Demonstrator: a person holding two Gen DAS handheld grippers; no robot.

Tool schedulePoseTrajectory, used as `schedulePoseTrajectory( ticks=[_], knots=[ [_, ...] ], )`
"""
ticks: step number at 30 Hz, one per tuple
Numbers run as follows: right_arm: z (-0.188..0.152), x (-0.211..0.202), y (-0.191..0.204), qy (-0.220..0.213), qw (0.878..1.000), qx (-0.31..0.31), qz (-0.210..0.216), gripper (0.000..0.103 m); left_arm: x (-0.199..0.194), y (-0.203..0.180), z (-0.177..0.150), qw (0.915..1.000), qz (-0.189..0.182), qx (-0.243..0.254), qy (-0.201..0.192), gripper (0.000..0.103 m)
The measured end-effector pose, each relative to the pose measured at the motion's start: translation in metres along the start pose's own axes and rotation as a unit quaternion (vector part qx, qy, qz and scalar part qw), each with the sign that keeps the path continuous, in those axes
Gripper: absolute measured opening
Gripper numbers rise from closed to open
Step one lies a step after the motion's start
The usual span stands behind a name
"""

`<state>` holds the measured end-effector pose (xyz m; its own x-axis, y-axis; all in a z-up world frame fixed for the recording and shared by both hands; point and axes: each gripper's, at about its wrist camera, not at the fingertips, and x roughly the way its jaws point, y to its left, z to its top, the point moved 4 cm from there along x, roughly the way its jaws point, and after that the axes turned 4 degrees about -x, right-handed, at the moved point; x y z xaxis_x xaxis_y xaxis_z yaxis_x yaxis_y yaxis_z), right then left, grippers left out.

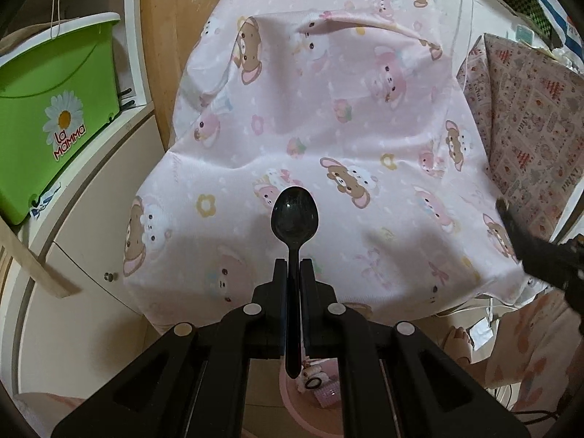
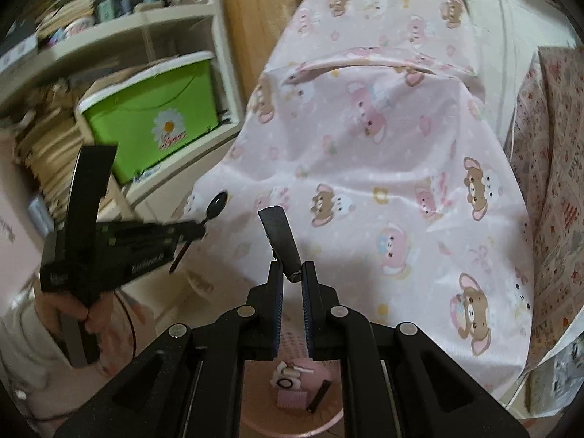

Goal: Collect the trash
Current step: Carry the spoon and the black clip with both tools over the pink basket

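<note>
Pink round plastic bin (image 2: 292,416) lies directly beneath both clenched claws: left claw (image 1: 294,266) grasping black plastic spoon (image 1: 295,215) lengthwise, right claw (image 2: 292,268) grasping flat black strip (image 2: 280,235).

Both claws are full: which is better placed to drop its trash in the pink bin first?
Right, probably. The right claw, shut on a black flat piece, hangs with the pink bin framed between its fingers; the left claw with its spoon sits off to the side.
</note>
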<state>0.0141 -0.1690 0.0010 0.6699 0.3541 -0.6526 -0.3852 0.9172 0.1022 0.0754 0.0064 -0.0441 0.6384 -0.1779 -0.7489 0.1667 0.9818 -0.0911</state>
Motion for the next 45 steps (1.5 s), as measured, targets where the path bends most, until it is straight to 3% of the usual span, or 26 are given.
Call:
schedulePoseTrajectory(
  ticks=[6, 14, 34, 40, 45],
  knots=[
    [-0.02, 0.002, 0.008, 0.02, 0.999, 0.021, 0.031, 0.011, 0.002, 0.001, -0.012, 0.999, -0.027, -0.021, 0.028, 0.006],
    [-0.041, 0.024, 0.008, 0.059, 0.998, 0.015, 0.022, 0.011, 0.014, -0.031, -0.034, 0.9924, -0.083, -0.002, 0.091, 0.006],
    [-0.085, 0.083, 0.002, 0.179, 0.984, 0.017, 0.01, 0.011, 0.039, -0.044, -0.069, 0.98, -0.083, 0.002, 0.181, 0.006],
    [-0.101, 0.102, 0.009, 0.215, 0.977, -0.001, 0.005, 0.011, 0.057, -0.044, -0.086, 0.9675, -0.08, -0.007, 0.24, 0.006],
    [-0.115, 0.118, 0.008, 0.245, 0.969, -0.007, -0.006, 0.011, 0.081, -0.037, -0.105, 0.9499, -0.08, -0.04, 0.299, 0.006]
  ],
)
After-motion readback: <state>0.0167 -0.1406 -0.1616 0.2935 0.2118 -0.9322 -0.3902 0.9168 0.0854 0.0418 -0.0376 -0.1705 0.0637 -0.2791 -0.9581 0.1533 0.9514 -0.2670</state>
